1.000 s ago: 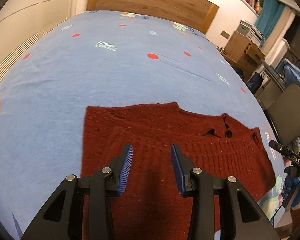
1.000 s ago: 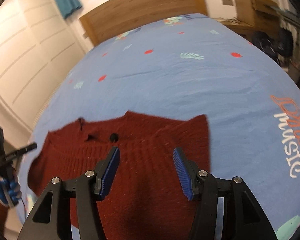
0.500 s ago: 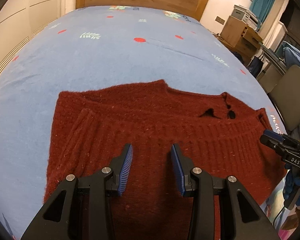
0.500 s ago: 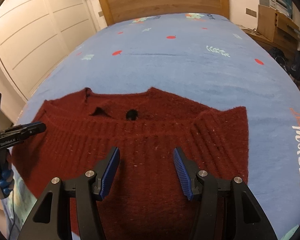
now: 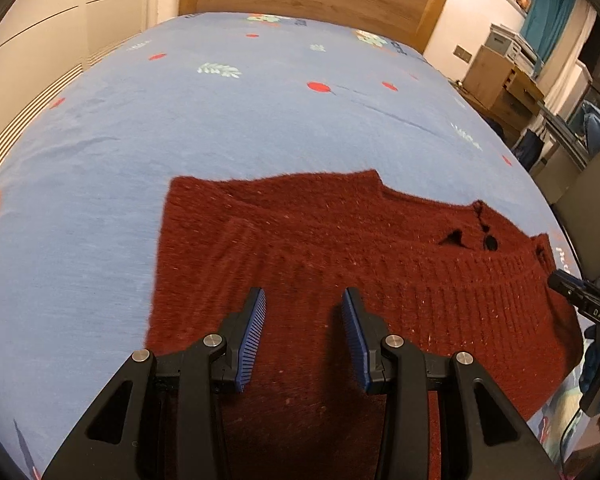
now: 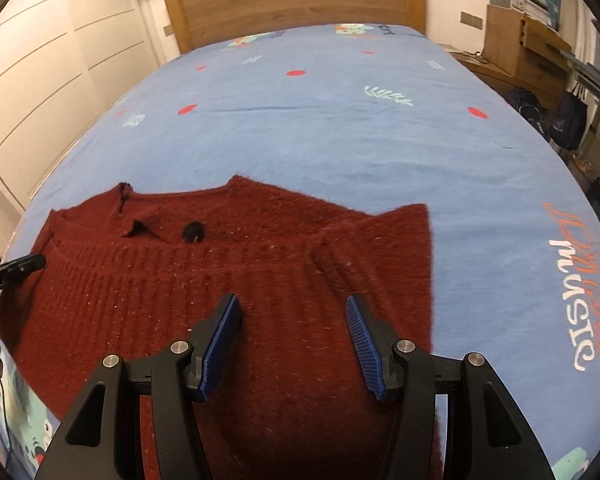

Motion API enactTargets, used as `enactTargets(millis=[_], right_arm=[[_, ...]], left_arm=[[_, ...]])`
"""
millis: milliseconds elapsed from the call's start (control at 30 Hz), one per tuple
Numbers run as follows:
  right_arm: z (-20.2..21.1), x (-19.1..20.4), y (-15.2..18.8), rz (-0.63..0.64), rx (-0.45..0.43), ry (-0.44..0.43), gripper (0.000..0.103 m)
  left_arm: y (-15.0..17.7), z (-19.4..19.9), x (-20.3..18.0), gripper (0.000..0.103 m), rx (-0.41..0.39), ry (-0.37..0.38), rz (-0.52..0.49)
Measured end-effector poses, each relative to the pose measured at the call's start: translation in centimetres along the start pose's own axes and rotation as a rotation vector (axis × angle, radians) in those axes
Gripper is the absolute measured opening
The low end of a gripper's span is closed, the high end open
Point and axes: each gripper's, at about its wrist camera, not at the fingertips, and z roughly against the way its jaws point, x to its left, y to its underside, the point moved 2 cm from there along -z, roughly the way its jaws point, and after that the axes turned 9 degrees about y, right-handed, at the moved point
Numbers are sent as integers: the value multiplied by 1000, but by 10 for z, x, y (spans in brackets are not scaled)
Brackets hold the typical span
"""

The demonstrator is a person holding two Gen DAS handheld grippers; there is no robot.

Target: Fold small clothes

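A dark red knitted sweater (image 5: 340, 256) lies flat on the blue bed sheet (image 5: 180, 128), with a black button (image 5: 491, 243) near its collar. It also shows in the right wrist view (image 6: 220, 264), button (image 6: 193, 231) to the left. My left gripper (image 5: 303, 300) is open and empty, hovering over the sweater's near part. My right gripper (image 6: 292, 308) is open and empty, over the sweater near its right edge. The other gripper's tip (image 5: 576, 292) shows at the right of the left wrist view, and at the left of the right wrist view (image 6: 16, 270).
A wooden headboard (image 6: 300, 0) stands at the far end of the bed. White wardrobe doors (image 6: 40, 60) line the left side. A wooden cabinet (image 5: 500, 80), a chair (image 5: 596, 208) and bags (image 6: 568, 120) stand to the right. The sheet has a "music" print (image 6: 580, 288).
Both views have shifted over the sweater: it looked nearer and larger half a second ago and now sits a little farther off. Both grippers stay open and empty.
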Motion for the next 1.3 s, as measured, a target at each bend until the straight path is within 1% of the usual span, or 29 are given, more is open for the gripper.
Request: enactTargets(millis=[100, 267, 400, 500, 667, 800, 900, 1033, 1133, 1300], right_arm=[[10, -1, -1, -20, -18, -15, 57], [11, 7, -1, 3, -31, -8, 57], [-6, 4, 0, -27, 1, -5, 57], [-22, 0, 5, -59, 39, -18, 57], [-21, -2, 5, -84, 43, -24, 57], [-5, -3, 3, -92, 29, -23, 57], [15, -7, 6, -102, 11, -22, 57], [42, -12, 13, -121, -6, -23, 58], [62, -18, 23, -149, -12, -27, 58], [95, -29, 44, -206, -20, -35, 58]], left_arm=[[0, 7, -1, 35, -18, -8, 1], [5, 8, -6, 35, -21, 3, -7], [12, -5, -2, 35, 12, 4, 5], [16, -9, -1, 37, 11, -2, 0], [15, -8, -2, 38, 10, -4, 11], [13, 5, -7, 38, -3, -15, 6], [15, 19, -12, 38, -19, -27, 1], [20, 39, -20, 46, -34, -42, -4], [23, 54, -26, 48, -42, -51, -10], [31, 78, -38, 54, -58, -62, -23]])
